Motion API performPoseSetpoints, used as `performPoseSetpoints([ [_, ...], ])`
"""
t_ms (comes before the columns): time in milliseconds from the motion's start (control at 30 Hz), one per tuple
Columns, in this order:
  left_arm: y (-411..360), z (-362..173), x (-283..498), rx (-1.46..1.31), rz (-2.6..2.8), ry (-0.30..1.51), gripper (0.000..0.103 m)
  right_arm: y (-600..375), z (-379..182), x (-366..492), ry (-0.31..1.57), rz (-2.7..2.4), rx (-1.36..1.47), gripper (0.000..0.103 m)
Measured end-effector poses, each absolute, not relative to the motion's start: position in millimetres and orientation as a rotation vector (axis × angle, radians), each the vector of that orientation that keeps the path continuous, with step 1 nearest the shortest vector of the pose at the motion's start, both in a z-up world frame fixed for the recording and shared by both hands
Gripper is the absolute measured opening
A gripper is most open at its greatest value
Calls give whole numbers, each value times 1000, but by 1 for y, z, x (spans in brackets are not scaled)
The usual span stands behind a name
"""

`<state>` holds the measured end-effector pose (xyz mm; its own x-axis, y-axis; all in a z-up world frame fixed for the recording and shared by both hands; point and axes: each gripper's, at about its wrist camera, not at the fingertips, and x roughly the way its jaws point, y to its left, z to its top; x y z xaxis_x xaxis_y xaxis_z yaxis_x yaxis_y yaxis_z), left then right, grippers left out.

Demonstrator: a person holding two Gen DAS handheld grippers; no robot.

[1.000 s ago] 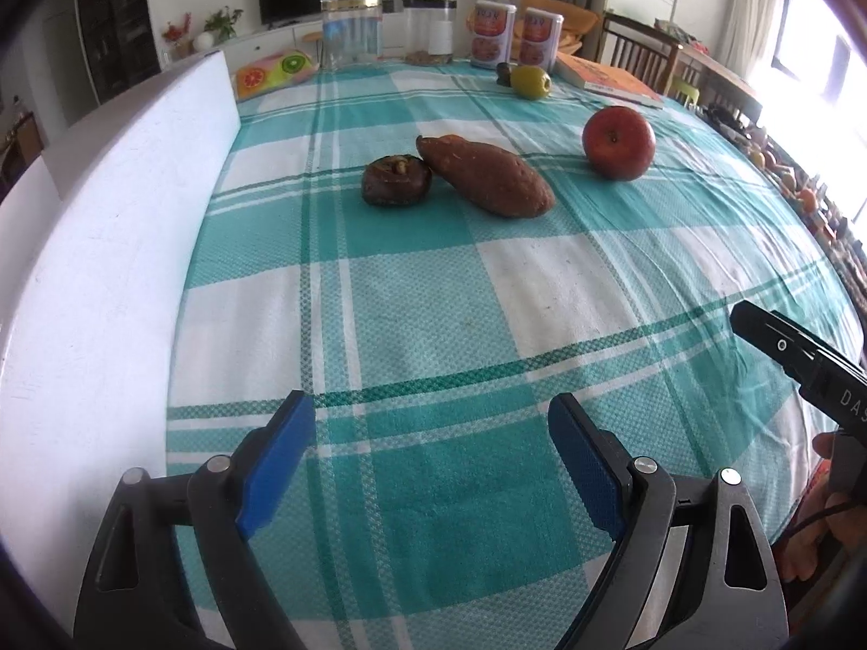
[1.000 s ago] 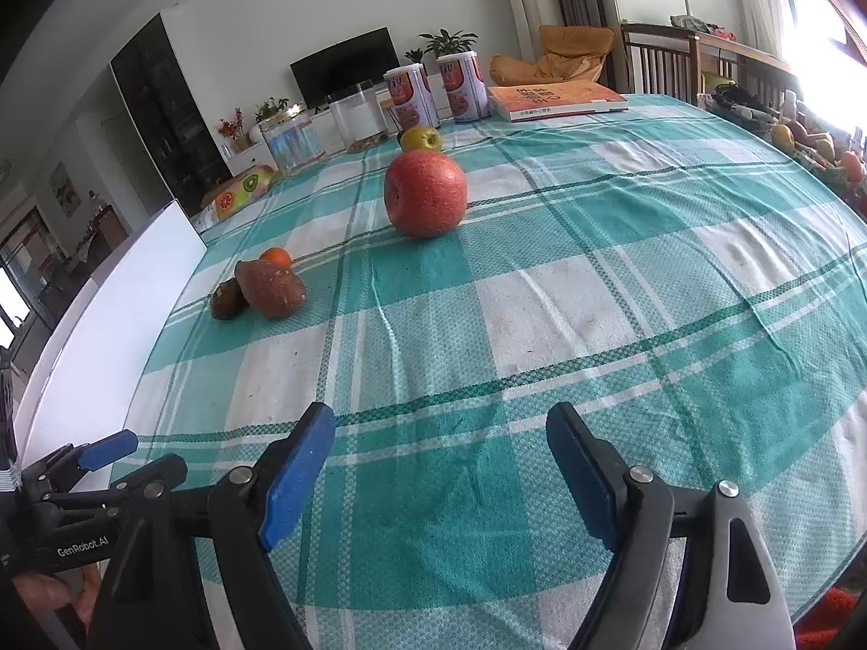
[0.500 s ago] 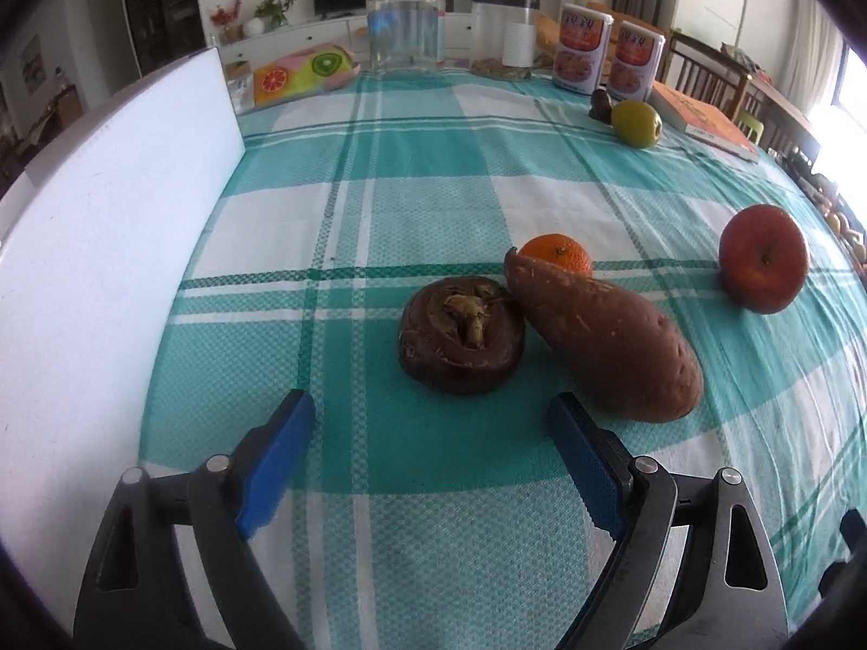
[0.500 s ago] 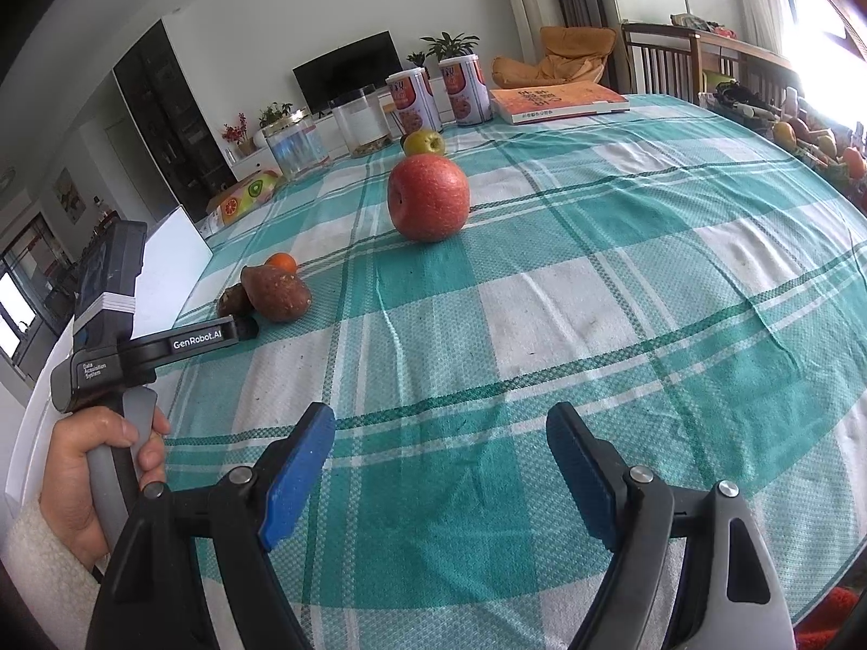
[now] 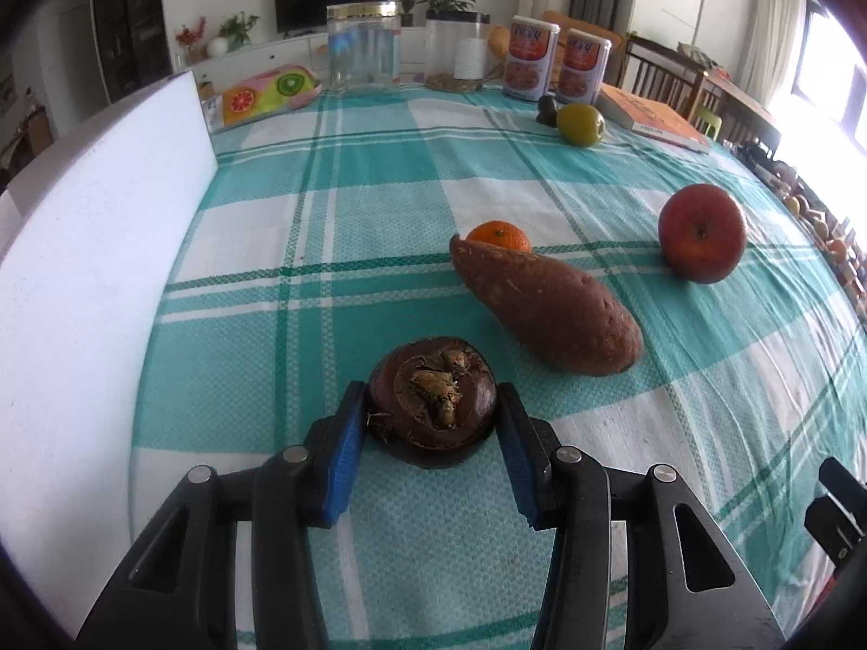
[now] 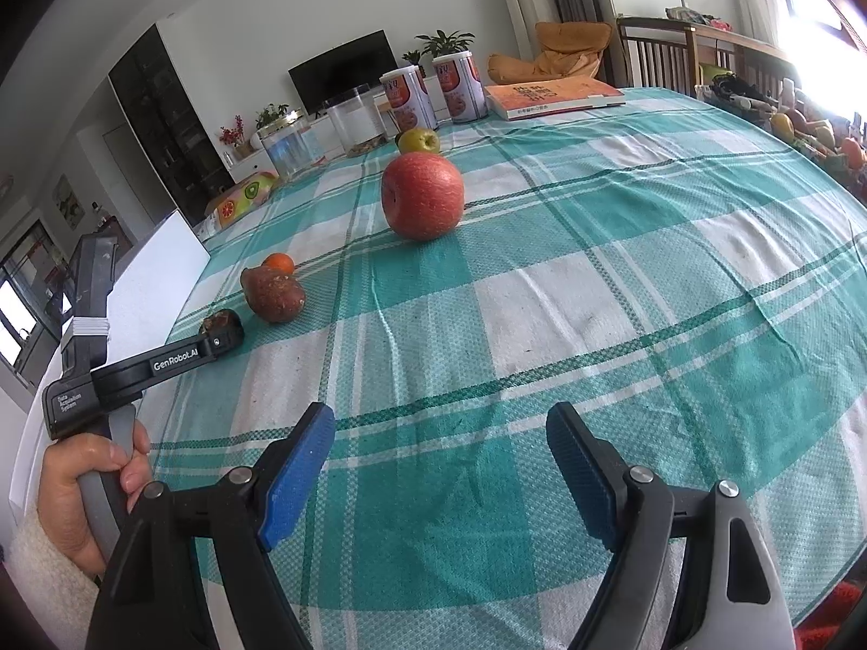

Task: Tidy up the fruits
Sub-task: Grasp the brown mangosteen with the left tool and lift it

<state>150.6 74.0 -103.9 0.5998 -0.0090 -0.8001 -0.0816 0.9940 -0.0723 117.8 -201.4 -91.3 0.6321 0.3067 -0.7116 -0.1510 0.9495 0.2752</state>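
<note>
A dark brown, wrinkled round fruit lies on the teal checked tablecloth. My left gripper is closing on it, and both blue pads touch its sides; the right wrist view shows the same grip at the left gripper. Just beyond lie a sweet potato and a small tangerine, with a red apple to the right and a green fruit far back. My right gripper stands open over bare cloth, well short of the apple.
A white board runs along the table's left edge. At the back stand two clear jars, two printed cans, an orange book and a fruit-patterned pouch. A hand holds the left gripper's handle.
My left gripper has moved forward across the cloth to the brown fruit, and its jaws have narrowed from wide apart to touching the fruit. The right gripper has stayed still.
</note>
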Motion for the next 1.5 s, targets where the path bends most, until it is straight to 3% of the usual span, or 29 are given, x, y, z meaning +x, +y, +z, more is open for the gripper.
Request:
performPoseSetpoints([
  [233, 60, -106, 90, -4, -35, 954, 50, -202, -93, 119, 858, 265, 198, 80],
  [300, 61, -107, 85, 15, -21, 934, 63, -202, -94, 119, 860, 263, 199, 80],
  [333, 62, -109, 85, 27, 0, 923, 79, -202, -94, 119, 862, 262, 200, 80],
  [367, 65, -111, 86, 22, 20, 912, 86, -202, -94, 119, 864, 260, 199, 80],
  [633, 73, -115, 91, -26, 40, 924, 92, -204, -99, 122, 887, 253, 204, 80],
  [1500, 72, -116, 91, -26, 44, 925, 95, -195, -106, 126, 922, 235, 154, 85],
])
